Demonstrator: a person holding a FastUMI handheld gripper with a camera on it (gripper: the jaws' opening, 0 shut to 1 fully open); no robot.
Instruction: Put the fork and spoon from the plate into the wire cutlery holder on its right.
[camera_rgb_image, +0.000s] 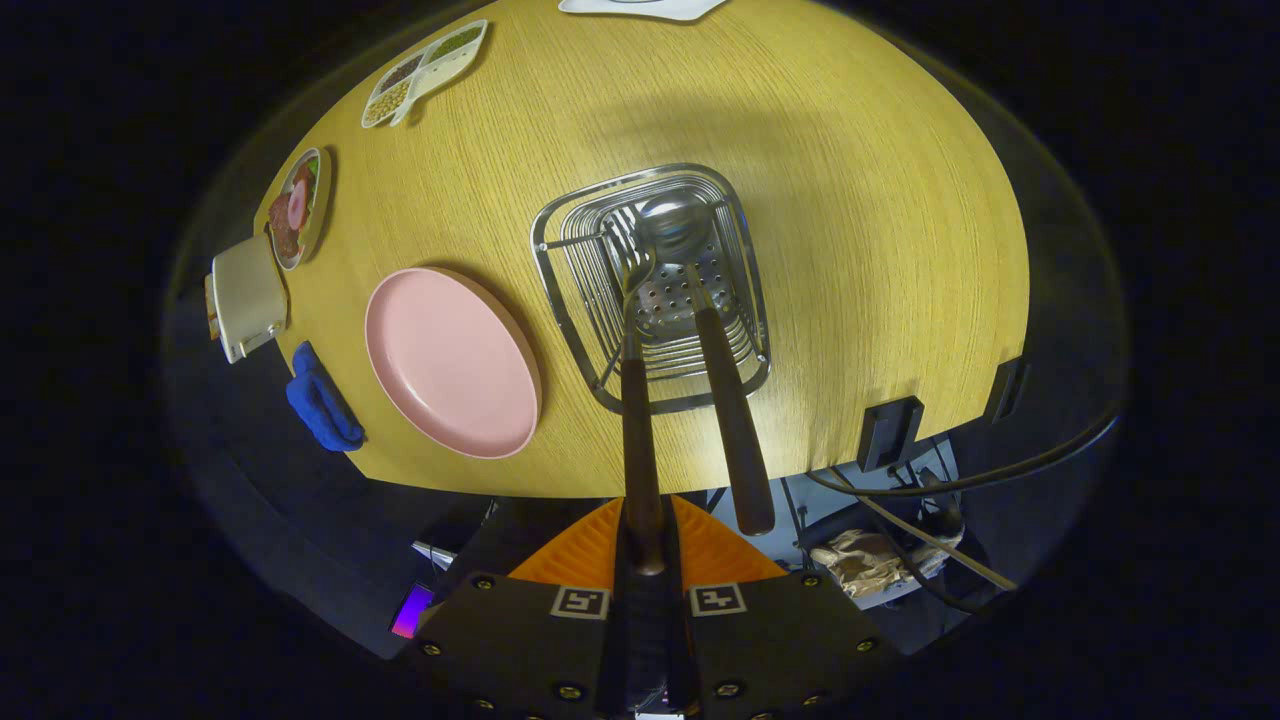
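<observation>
While hand-held gripper (645, 545) pinches fork (638, 420), tines blur inside holder (752, 300).

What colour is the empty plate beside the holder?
The plate is pink, seen clearly in the gripper view.

A staged booth: wooden table (850, 200) with fake-food trays (425, 72), cables (930, 490) and gear underneath.

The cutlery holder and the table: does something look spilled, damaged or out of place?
Nothing stands out. The gripper is shut on the fork, its tines in the wire cutlery holder beside the spoon. The pink plate is bare.
</observation>
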